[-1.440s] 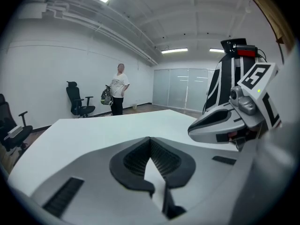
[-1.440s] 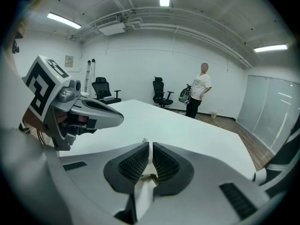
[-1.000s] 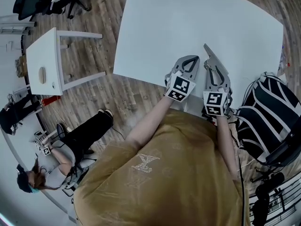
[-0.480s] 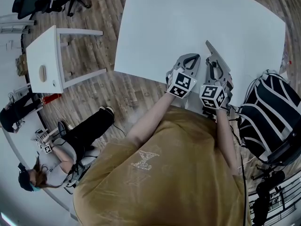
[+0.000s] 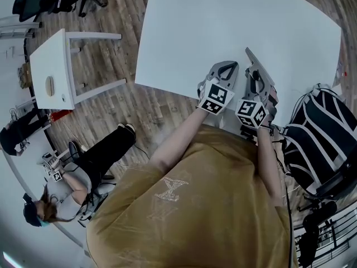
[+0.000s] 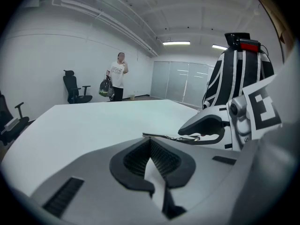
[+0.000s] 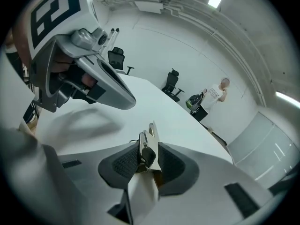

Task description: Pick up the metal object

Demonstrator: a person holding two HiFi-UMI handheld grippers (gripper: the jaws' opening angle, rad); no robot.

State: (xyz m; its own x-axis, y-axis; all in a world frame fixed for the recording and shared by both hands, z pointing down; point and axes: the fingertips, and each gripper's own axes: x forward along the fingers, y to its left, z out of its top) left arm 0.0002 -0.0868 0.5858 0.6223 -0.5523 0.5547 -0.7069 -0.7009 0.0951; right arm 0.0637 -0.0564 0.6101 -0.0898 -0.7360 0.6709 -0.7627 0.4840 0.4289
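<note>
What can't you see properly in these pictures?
Metal object: right gripper view, lower part buried between the right gripper's pads; its jaws have just been opening.
Striped bag: left gripper view, bottom hidden behind that gripper.
Bits beside the seated person: head view, too small.

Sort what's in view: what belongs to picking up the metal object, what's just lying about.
Job: metal object between the pads of the right gripper, whose jaws have just been opening; white table.
Lying about: striped backpack; small side table; office chair.
</note>
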